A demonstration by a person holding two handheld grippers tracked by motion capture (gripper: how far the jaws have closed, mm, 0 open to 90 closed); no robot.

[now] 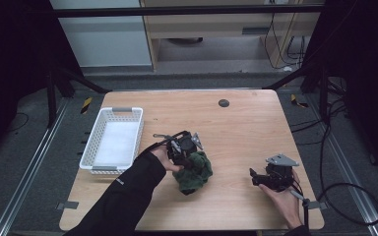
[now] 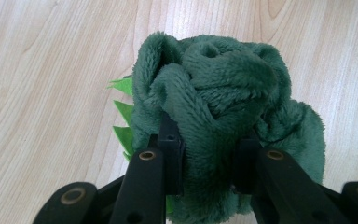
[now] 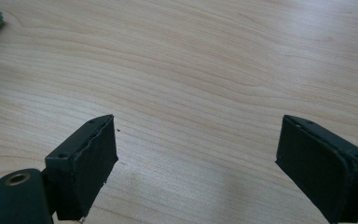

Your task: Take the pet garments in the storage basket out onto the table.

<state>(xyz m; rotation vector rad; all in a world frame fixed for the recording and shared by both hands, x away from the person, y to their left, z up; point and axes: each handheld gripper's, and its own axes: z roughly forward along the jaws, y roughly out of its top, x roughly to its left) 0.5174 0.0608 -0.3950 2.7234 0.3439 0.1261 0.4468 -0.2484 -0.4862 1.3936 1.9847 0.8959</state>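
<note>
The plush toy lies on the table near its middle, with the left gripper on its far-left side. The basket stands to the left of both — near the table's left edge. The right gripper sits well apart to the right, nearer the front edge.

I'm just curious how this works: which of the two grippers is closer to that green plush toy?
Left. The left gripper is clamped on the green plush toy at mid-table. The right gripper rests well off to the toy's right, jaws open over bare table.
</note>
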